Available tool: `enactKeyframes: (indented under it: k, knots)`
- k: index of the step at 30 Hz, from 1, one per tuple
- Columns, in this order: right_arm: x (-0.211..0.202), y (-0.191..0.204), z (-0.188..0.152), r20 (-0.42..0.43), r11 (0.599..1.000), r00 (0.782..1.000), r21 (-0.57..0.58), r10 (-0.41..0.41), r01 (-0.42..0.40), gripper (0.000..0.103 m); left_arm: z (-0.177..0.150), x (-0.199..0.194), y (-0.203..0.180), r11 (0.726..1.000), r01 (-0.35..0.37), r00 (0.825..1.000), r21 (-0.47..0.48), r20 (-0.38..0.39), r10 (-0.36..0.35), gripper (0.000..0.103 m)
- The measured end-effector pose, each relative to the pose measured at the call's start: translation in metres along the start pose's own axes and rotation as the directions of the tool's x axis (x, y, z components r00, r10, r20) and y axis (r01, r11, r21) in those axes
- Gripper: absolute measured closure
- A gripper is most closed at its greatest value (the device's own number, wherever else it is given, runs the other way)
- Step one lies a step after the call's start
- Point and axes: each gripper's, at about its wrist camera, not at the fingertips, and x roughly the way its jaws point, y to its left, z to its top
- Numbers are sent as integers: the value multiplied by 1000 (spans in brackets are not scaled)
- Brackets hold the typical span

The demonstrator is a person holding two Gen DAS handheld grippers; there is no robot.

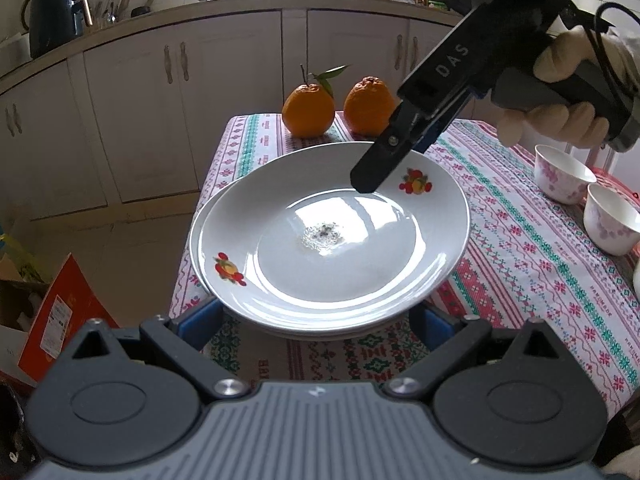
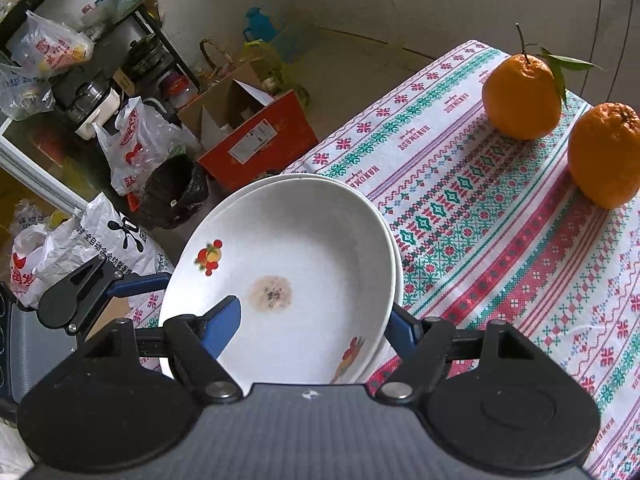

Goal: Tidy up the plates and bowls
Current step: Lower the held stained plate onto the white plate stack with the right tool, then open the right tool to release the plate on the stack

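Two white plates with fruit decals are stacked at the table's left corner, the top plate (image 1: pixel 360 280) (image 2: pixel 320 240) carrying a patch of crumbs (image 1: pixel 322 236) in its centre. The lower plate's rim (image 1: pixel 196 248) peeks out beneath. My left gripper (image 1: pixel 314 320) is wide open, its blue fingertips on either side of the stack's near edge. My right gripper (image 2: pixel 312 328) (image 1: pixel 400 160) straddles the far rim, one finger (image 2: pixel 224 328) over the plate's inside, the other (image 2: pixel 400 328) outside; the pads do not clamp it. Two small white bowls with pink flowers (image 1: pixel 560 176) (image 1: pixel 612 220) stand at the right.
Two oranges (image 1: pixel 308 110) (image 1: pixel 370 106) sit at the far end of the patterned tablecloth (image 1: pixel 520 260). Off the table's left edge, the floor holds a red box (image 2: pixel 256 136), a black bin (image 2: pixel 172 192) and plastic bags. Kitchen cabinets (image 1: pixel 140 120) stand behind.
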Motion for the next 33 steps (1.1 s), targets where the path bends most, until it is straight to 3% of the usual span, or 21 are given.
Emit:
enactKeyframes:
  k: [21, 25, 33]
  knots:
    - [-7, 8, -27, 30, 999, 998, 13, -52, 52, 19, -1, -4, -4, 1000, 2, 1000, 22, 6, -2, 3]
    - [-13, 21, -42, 65, 992, 991, -25, -120, 122, 6, -2, -11, -10, 999, 15, 1000, 48, 11, -16, 3]
    - [-36, 42, -83, 162, 967, 957, -44, -242, 252, 0, -4, -25, -32, 994, 59, 998, 91, 17, -60, 2]
